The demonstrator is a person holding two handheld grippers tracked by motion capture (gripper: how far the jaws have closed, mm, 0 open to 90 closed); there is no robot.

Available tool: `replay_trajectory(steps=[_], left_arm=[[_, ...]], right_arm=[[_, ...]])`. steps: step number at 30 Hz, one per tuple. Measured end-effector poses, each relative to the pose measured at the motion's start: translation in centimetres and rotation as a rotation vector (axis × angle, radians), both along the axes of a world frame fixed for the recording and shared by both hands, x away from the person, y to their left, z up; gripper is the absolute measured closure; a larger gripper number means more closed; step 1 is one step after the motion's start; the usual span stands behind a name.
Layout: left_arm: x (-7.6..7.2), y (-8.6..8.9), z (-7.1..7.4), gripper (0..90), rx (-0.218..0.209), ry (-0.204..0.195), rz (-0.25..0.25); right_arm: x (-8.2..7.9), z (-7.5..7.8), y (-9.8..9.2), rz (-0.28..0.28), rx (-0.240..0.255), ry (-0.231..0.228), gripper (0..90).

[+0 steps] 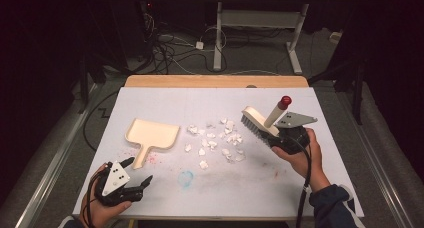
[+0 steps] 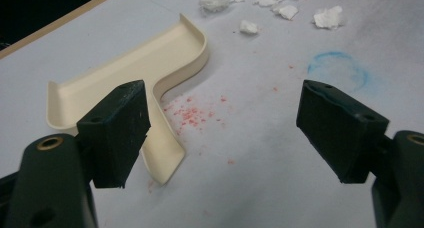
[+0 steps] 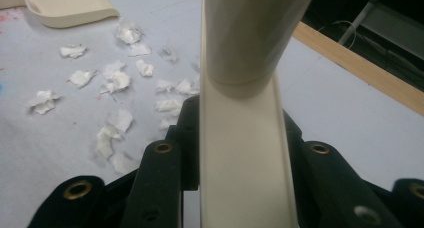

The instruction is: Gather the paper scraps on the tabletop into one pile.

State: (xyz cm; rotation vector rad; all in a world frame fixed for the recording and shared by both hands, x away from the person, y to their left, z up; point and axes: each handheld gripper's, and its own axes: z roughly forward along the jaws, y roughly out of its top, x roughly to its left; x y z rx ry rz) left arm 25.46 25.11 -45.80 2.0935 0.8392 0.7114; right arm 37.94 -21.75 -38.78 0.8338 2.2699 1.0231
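A cream hand brush (image 1: 257, 120) with dark bristles and a red-tipped handle is held just right of the scraps, my right gripper (image 1: 280, 137) shut on its body. In the right gripper view the brush back (image 3: 245, 153) runs up between the jaws, handle above. Several torn white paper scraps (image 1: 215, 138) lie mid-table, also ahead of the right gripper (image 3: 115, 83). A cream dustpan (image 1: 151, 134) lies flat at the left, handle toward me. My left gripper (image 1: 140, 174) hovers open near its handle; the dustpan (image 2: 150, 73) shows past the left jaw, nothing between the fingers.
The work surface is a white sheet (image 1: 300, 183) over a wooden table, stained with red specks (image 2: 192, 115) and a blue ring (image 2: 337, 68). Beyond the far edge stand desk legs and floor cables (image 1: 175, 43).
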Motion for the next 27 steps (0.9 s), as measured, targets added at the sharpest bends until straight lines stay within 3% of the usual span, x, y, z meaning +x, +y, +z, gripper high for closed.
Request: replay_trajectory(steps=[9,13,19,23,27], left_arm=[[0.2,0.0,-0.1,20.3,-0.004,0.015,-0.011],[0.2,0.1,-0.1,19.8,-0.009,0.013,-0.011],[0.4,-0.3,-0.3,19.8,0.005,0.032,-0.020],[0.4,-0.4,-0.4,19.8,0.011,0.031,-0.023],[0.4,-0.3,-0.3,19.8,0.002,0.032,-0.022]], right_arm=[[4.2,-0.7,1.7,-0.046,-0.060,-0.014,67.5],[6.5,-1.1,2.6,-0.071,-0.060,-0.017,67.5],[8.9,-2.6,4.7,-0.108,-0.135,-0.035,67.6],[9.7,-3.9,6.1,-0.118,-0.170,-0.032,67.6],[9.7,-5.0,7.2,-0.095,-0.173,-0.016,67.6]])
